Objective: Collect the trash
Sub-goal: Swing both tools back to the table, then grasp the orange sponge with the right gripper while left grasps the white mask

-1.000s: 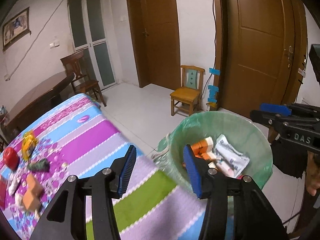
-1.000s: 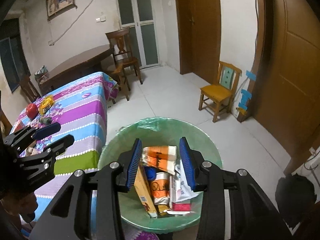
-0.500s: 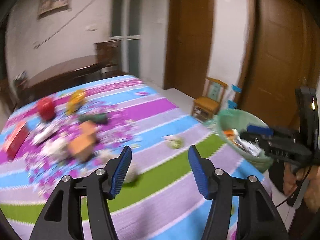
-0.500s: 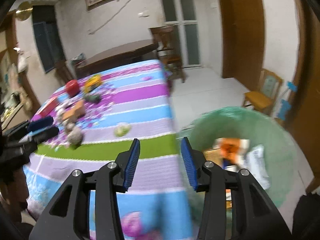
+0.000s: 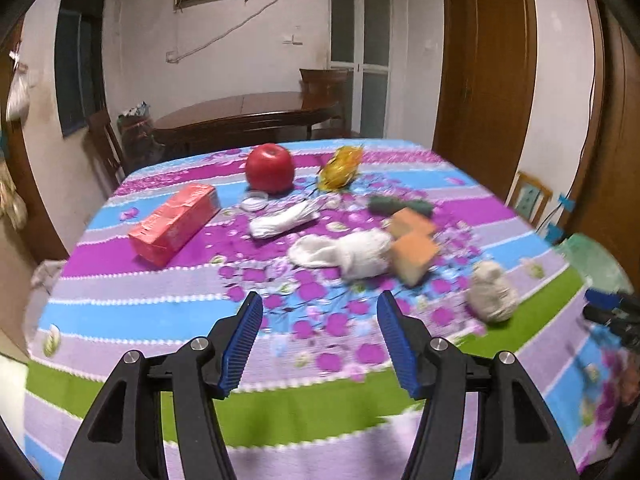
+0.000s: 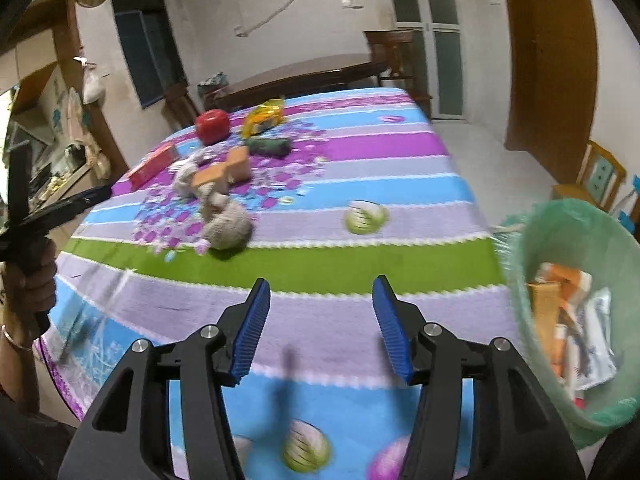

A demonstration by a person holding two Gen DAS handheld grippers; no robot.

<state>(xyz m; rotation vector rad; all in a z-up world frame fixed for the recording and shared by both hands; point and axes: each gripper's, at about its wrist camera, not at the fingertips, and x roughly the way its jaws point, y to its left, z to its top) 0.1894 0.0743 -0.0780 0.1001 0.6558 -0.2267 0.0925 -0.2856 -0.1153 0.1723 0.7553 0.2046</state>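
your left gripper [image 5: 319, 340] stands open with nothing between its blue pads, above the striped tablecloth [image 5: 280, 412]. the trash lies beyond the fingertips: a crumpled white wad [image 5: 491, 290] ahead and to the right, white tissue [image 5: 344, 254] touching two orange sponges [image 5: 412, 244] straight ahead, a red carton [image 5: 174, 222] ahead and to the left, and a red apple [image 5: 269, 167] and yellow wrapper [image 5: 340, 166] near the far edge. your right gripper [image 6: 320, 320] is opening, with nothing between its pads either; the wad [image 6: 230, 226] lies well ahead to its left, and the green-lined bin [image 6: 560, 216], holding wrappers, sits just right of the right finger.
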